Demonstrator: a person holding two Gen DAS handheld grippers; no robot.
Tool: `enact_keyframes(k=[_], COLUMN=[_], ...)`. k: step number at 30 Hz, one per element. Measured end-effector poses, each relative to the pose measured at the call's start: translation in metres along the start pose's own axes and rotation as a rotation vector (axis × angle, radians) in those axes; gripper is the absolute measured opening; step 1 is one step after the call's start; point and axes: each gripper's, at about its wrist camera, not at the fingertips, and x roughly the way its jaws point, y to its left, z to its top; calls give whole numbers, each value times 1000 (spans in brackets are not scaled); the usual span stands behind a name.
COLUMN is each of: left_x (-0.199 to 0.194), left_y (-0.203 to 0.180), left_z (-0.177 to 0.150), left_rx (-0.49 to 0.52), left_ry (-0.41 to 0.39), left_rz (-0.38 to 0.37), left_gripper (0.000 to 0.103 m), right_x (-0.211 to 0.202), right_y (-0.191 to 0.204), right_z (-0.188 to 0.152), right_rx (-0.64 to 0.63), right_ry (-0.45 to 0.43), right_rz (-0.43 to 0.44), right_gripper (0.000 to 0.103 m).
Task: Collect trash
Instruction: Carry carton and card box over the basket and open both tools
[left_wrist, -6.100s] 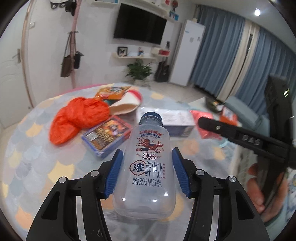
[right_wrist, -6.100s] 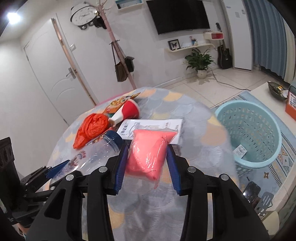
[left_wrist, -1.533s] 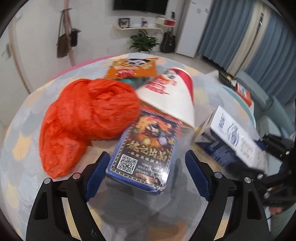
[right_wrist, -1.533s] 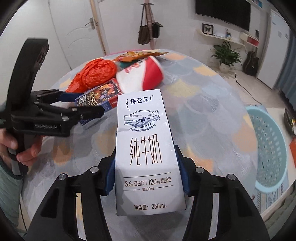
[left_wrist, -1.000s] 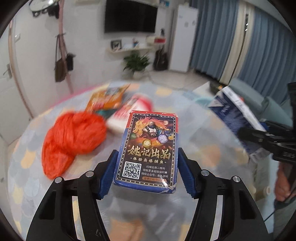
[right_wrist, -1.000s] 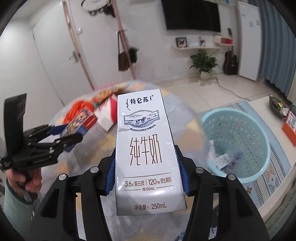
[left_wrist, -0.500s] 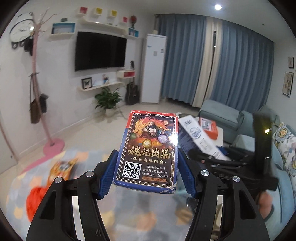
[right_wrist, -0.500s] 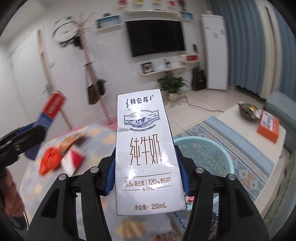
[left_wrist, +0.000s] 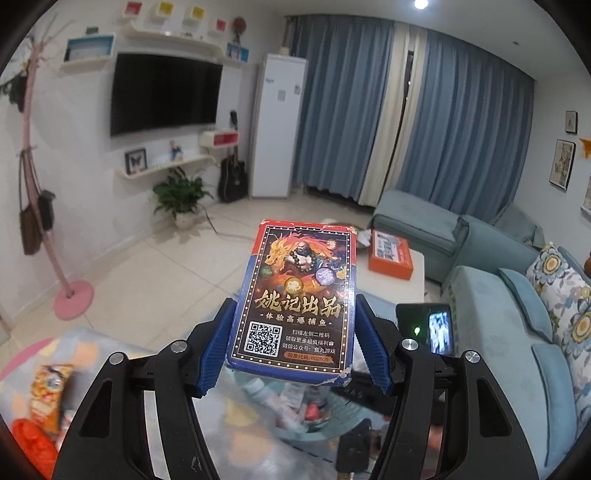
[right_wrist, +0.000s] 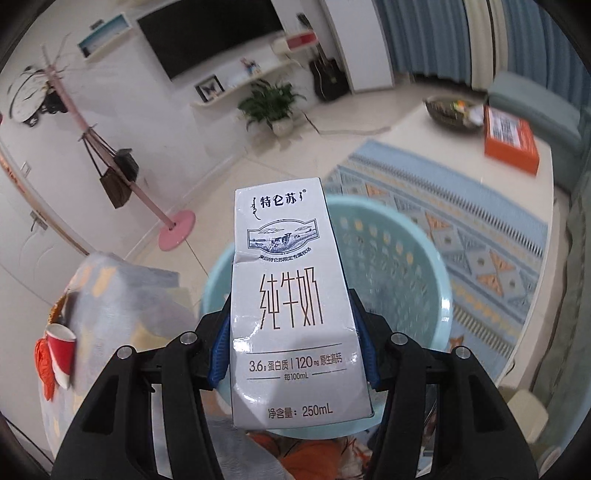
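Note:
My left gripper is shut on a blue and red card box, held in the air above the light blue trash basket, which holds trash. My right gripper is shut on a white 250 mL milk carton, held upright over the same basket. The right gripper's back end with its small screen shows just right of my left gripper.
The round table lies left of the basket, with a red paper cup, an orange bag and an orange snack wrapper. A coffee table with an orange box, a sofa and a coat stand surround it.
Both grippers have swung from the table toward the basket, holding their items. The right gripper has tilted down over the basket. The left gripper has come beside the right one.

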Motion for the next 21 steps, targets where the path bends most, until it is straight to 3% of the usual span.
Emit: enact_keyframes(k=[7,12,14,16,21], left_x=[58,87,96,103,98], left_y=[7,10,10,13,28], left_z=[-23,-31,-36,-41,-54], left_rx=[-46,-58,-52,-54,-81], left_ry=[126,188,215,252,292], left_rz=[-5,-11,-10,-7,7], left_gripper=[61,62,65,74,74], right_x=[19,13,9,5,-10], right_y=[-18,-29,-32,-35,-30], right_z=[-13,-18,-21,-22,-32], right_rx=[39,39,48,51,38], right_ry=[72,74,75,77,71], right_rz=[-14,-20,-17,-13,-2], right_gripper=[57,62,62,62,62])
